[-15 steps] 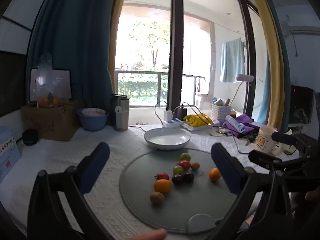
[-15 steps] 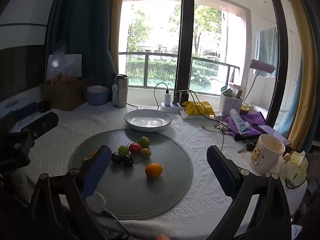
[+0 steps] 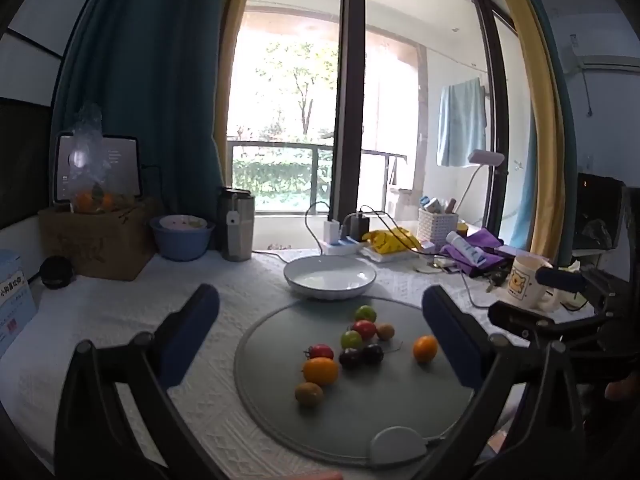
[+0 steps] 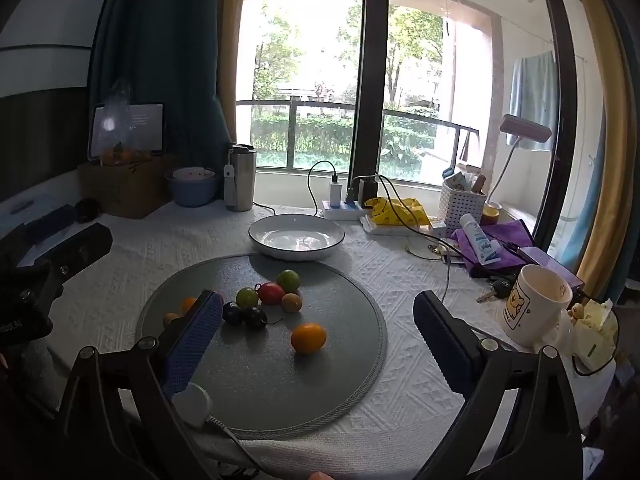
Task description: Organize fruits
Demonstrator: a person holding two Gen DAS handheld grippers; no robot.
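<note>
Several small fruits lie on a round grey mat point(image 3: 280, 408) point(image 4: 352, 360): an orange point(image 3: 425, 348) point(image 4: 308, 337), a second orange point(image 3: 320, 371), a kiwi point(image 3: 309, 394), red tomatoes point(image 3: 364, 329) point(image 4: 270, 293), green ones point(image 3: 365, 313) point(image 4: 288, 279) and dark plums point(image 3: 361, 355) point(image 4: 244, 315). An empty white plate point(image 3: 330, 276) point(image 4: 296, 236) sits behind the mat. My left gripper point(image 3: 320, 332) is open and empty above the mat's near-left side. My right gripper point(image 4: 318, 332) is open and empty, with the orange between its fingers in view.
A mug point(image 4: 534, 308) stands right of the mat beside keys and purple cloth point(image 4: 500, 240). A steel tumbler point(image 4: 240, 178), blue bowl point(image 4: 191, 186), cardboard box point(image 3: 96, 236), power strip with cables point(image 4: 344, 210) and white basket point(image 4: 460, 204) line the back. A white disc point(image 4: 192, 404) rests on the mat's near edge.
Both grippers have barely shifted; the fruits and plate lie as before.
</note>
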